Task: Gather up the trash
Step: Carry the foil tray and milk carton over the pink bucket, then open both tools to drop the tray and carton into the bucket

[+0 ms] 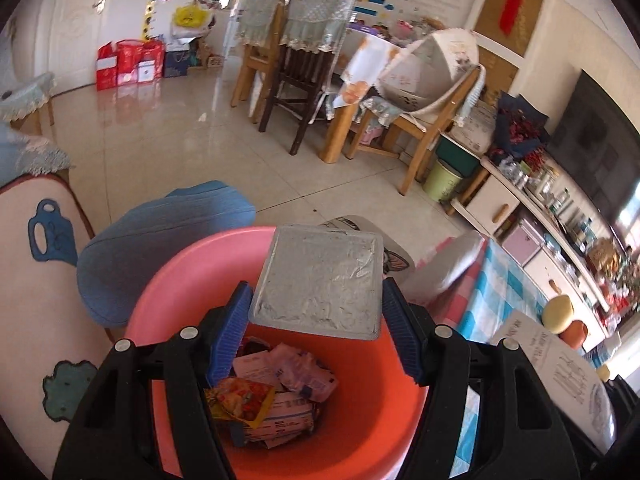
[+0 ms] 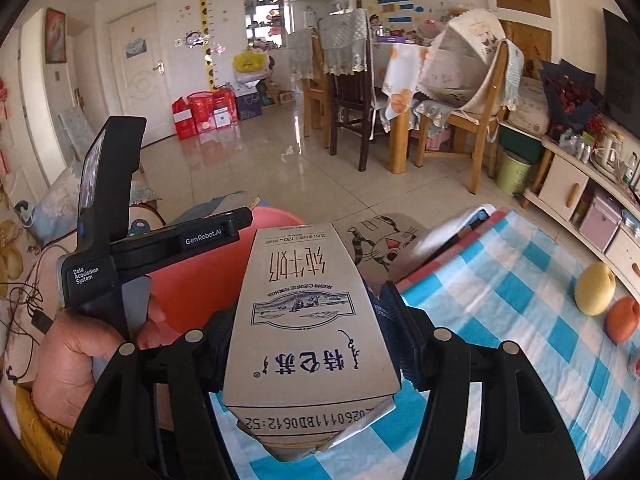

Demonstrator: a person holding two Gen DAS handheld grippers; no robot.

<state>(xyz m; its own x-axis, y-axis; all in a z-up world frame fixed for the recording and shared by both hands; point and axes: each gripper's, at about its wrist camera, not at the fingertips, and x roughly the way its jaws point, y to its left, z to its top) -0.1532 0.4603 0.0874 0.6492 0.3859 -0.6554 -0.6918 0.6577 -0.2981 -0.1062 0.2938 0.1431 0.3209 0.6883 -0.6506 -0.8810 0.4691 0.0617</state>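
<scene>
In the left wrist view my left gripper (image 1: 318, 312) is shut on a flat square silver foil pack (image 1: 320, 280), its blue pads against the pack's two sides. It holds the pack over a pink plastic basin (image 1: 192, 256) with several crumpled wrappers (image 1: 272, 392) at the bottom. In the right wrist view my right gripper (image 2: 308, 320) is shut on a grey milk carton (image 2: 304, 312) with black printed characters, lying lengthwise between the fingers. The basin (image 2: 184, 292) shows behind it to the left, partly hidden. A hand (image 2: 76, 356) there grips the other device's black handle (image 2: 160, 246).
A table with a blue-and-white checked cloth (image 2: 520, 320) lies to the right, bearing a yellow fruit (image 2: 596, 288), an orange fruit (image 2: 622, 320) and a printed sheet (image 1: 560, 368). A blue cushioned stool (image 1: 160, 248) stands beyond the basin. Chairs and a dining table (image 1: 304, 72) stand farther back.
</scene>
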